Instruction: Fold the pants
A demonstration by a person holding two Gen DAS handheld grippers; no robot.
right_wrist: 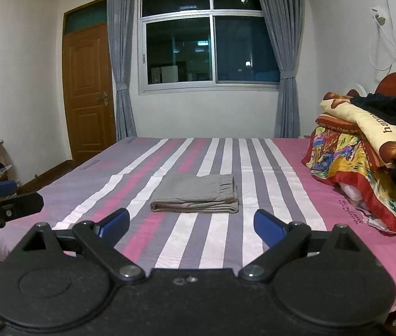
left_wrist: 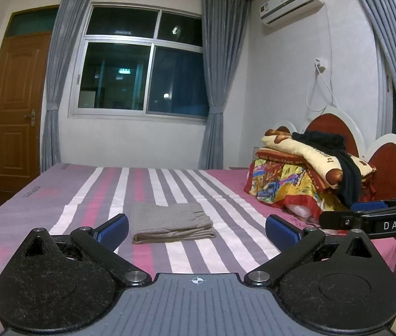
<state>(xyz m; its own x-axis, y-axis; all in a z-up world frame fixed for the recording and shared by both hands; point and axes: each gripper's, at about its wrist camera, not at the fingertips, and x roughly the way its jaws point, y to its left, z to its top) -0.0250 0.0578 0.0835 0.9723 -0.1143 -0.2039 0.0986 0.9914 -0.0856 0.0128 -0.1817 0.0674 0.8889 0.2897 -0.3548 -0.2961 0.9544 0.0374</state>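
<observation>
- Pants (right_wrist: pixel 195 193) lie mid-bed (right_wrist: pixel 282 224), already a neat grey rectangle w/ edges squared (fold looks done).
- Left gripper (left_wrist: pixel 196 229) & right gripper (right_wrist: pixel 191 224): both spread wide, holding nothing, short of the cloth.
- Best move: back off level, don't snag the top layer.
</observation>
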